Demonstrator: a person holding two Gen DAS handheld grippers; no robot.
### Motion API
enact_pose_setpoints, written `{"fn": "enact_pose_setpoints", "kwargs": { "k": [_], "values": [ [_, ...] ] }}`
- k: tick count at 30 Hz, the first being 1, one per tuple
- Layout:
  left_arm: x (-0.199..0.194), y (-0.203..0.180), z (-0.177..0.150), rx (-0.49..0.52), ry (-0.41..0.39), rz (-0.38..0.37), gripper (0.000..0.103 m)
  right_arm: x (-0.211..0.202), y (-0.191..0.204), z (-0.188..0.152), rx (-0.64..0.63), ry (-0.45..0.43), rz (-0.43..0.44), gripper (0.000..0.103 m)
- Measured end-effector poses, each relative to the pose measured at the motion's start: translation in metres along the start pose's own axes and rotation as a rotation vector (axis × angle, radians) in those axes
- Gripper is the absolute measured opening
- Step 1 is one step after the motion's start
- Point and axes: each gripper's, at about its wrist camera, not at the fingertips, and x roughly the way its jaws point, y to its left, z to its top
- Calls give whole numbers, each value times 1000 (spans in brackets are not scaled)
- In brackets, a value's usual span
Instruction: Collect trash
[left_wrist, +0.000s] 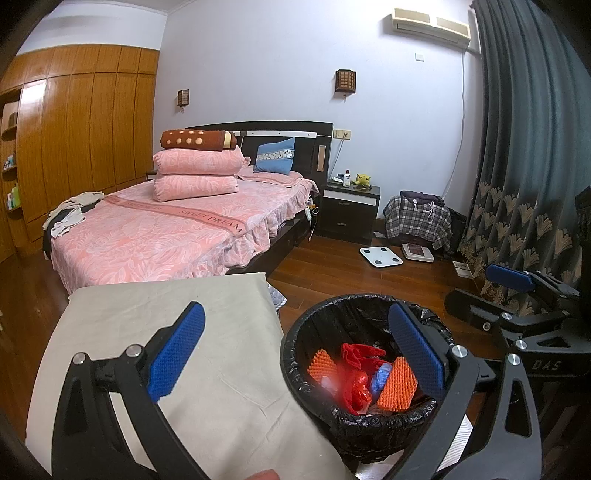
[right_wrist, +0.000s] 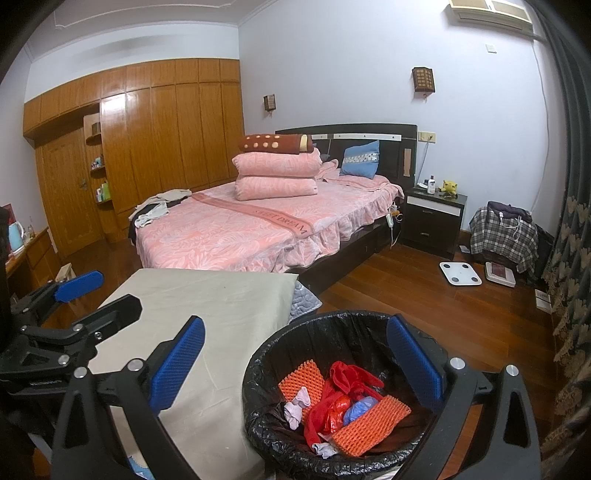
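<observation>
We hold both grippers, left (left_wrist: 295, 354) and right (right_wrist: 295, 362), spread wide and gripping nothing, over the bin (right_wrist: 258, 369) with red bag (right_wrist: 332, 402) inside.

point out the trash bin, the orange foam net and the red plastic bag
trash bin (right_wrist: 258, 373), right wrist view, left rim of the black liner
orange foam net (right_wrist: 369, 424), right wrist view, middle of the mesh
red plastic bag (right_wrist: 347, 376), right wrist view, upper crumpled part

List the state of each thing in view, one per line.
Left tool: open, empty.
Right tool: open, empty.
Trash bin: upright, lined with a black bag, holding trash.
Orange foam nets: in the bin.
Red plastic bag: crumpled in the bin.
Bed: made, quilts folded on top.
</observation>
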Motion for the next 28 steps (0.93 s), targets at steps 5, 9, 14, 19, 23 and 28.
{"fn": "enact_pose_setpoints", "kwargs": {
  "k": [5, 9, 14, 19, 23, 28],
  "values": [
    [0, 0, 0, 0, 1, 0, 97, 0, 0, 0, -1, 0, 0, 97],
    [0, 0, -1, -2, 2, -2, 97, 0, 0, 0, 0, 1, 0, 97],
    [2, 0, -7, -2, 9, -7, 97, 2, 3, -2, 0, 5, 1, 97],
    [2, 0, -7, -3, 10, -7, 97, 2, 3, -2, -1, 5, 1, 97],
    [3, 1, -9, -8, 15, -3, 97, 2, 2, -1, 0, 6, 1, 97],
    [5, 2, -12, -11, 19, -2, 97, 5, 5, -5, 1, 11, 2, 97]
  ]
}}
